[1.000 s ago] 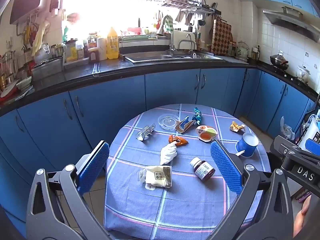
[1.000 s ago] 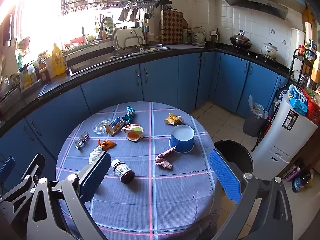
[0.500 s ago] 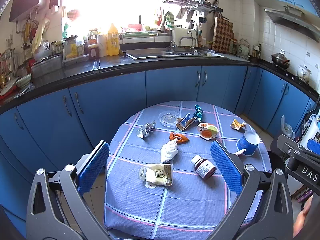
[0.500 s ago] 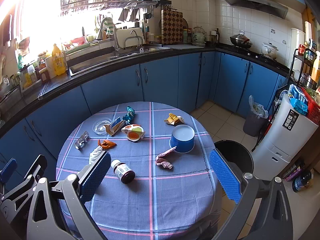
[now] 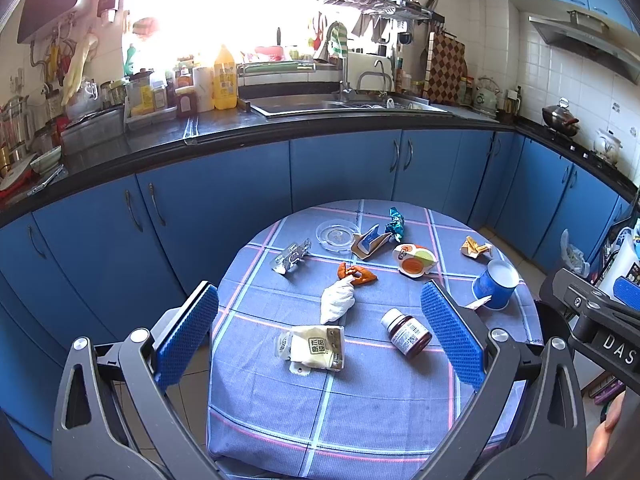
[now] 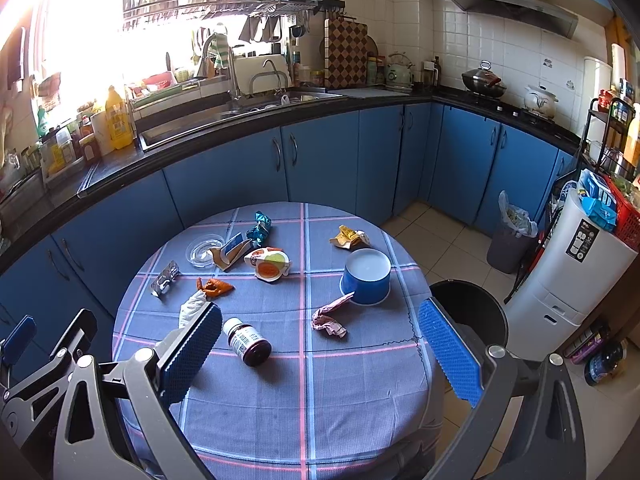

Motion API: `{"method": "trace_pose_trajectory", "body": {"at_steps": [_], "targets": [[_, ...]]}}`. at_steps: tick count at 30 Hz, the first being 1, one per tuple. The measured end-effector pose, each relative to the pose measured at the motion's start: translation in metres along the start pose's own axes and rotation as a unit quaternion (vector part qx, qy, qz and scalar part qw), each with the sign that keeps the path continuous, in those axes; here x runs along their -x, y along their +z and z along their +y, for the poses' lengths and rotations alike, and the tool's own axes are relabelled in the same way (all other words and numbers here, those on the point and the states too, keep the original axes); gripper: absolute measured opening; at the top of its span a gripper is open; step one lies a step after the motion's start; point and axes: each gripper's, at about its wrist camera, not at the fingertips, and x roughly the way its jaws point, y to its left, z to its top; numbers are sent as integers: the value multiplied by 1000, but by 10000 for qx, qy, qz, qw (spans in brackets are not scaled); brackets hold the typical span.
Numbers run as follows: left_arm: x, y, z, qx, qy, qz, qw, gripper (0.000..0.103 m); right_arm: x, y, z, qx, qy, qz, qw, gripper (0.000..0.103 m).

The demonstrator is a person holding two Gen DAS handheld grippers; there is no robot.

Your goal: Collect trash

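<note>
1. Left wrist view is showing the left gripper (image 5: 320, 340) hovering above the near edge of the round bench (image 5: 360, 420), jaws wide apart and holding nothing.
2. Right wrist view is showing the right gripper (image 6: 320, 344) likewise hovering over the bench, jaws spread and empty.
3. Trash is lying scattered across the cloth: a cream wrapper (image 5: 314, 347) nearest the left gripper, a white tissue (image 5: 337, 301) just beyond it, an orange wrapper (image 5: 357, 273) touching the tissue, a pink scrap (image 6: 330, 317) beside the blue cup (image 6: 366, 276), and a brown bottle (image 6: 247, 341) lying on its side.
4. A black bin (image 6: 468, 312) is standing on the floor just beside the bench, on the right gripper's side.
5. The step in hand is looking like choosing and reaching for a first piece; nothing is being gripped yet.
6. For the left, the cream wrapper is probably the easiest: coming down straight over it, jaws straddling its short width, pinching low so the thin film is bunching rather than sliding.
7. For the right, the pink scrap is sitting closest to the bin; approaching clear of the cup is avoiding a knock.
8. The bottle may roll, so closing across its body is safer.
</note>
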Motion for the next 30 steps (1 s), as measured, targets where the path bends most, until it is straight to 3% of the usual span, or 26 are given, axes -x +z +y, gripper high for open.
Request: {"method": "trace_pose_trajectory", "body": {"at_steps": [30], "targets": [[1, 1, -1, -2, 10, -10, 10000, 100, 1, -3, 8, 56, 17, -20, 10000, 96]]}}
